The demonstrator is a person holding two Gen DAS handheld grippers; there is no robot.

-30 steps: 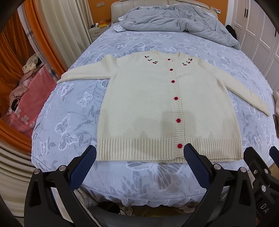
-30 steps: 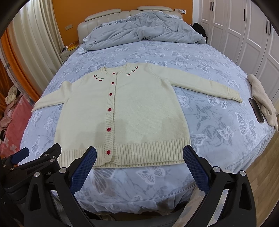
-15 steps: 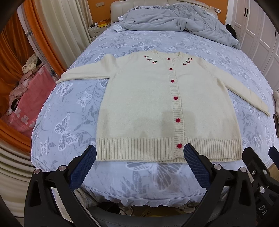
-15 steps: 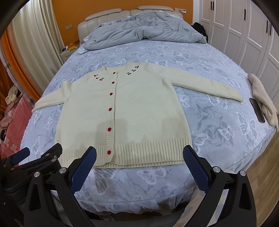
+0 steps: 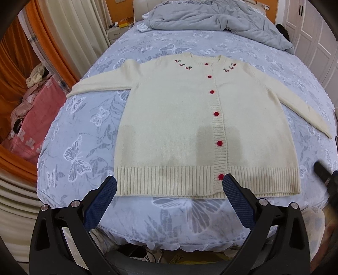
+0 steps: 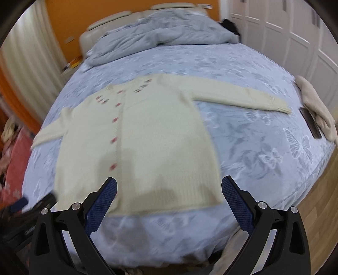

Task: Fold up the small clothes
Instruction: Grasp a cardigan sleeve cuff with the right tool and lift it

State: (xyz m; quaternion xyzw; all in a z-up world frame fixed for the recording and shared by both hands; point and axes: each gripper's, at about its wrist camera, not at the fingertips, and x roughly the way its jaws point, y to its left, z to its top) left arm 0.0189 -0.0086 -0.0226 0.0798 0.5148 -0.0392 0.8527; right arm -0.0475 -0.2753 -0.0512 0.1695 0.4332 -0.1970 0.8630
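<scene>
A cream knit cardigan with red buttons and cherry embroidery at the neck lies flat and buttoned on the bed, both sleeves spread out sideways. My left gripper hovers open just in front of its ribbed hem, holding nothing. In the right wrist view the same cardigan appears blurred, and my right gripper stands open over its lower right part, holding nothing. The right sleeve cuff reaches toward the bed's right edge.
The bed sheet is blue with butterfly print. A grey duvet is bunched at the headboard. A beige folded garment and a dark phone lie at the right edge. Pink bedding sits left of the bed.
My right gripper has swung forward and to the right over the hem, blurring its view. The left gripper has barely moved. The cardigan lies as before.
</scene>
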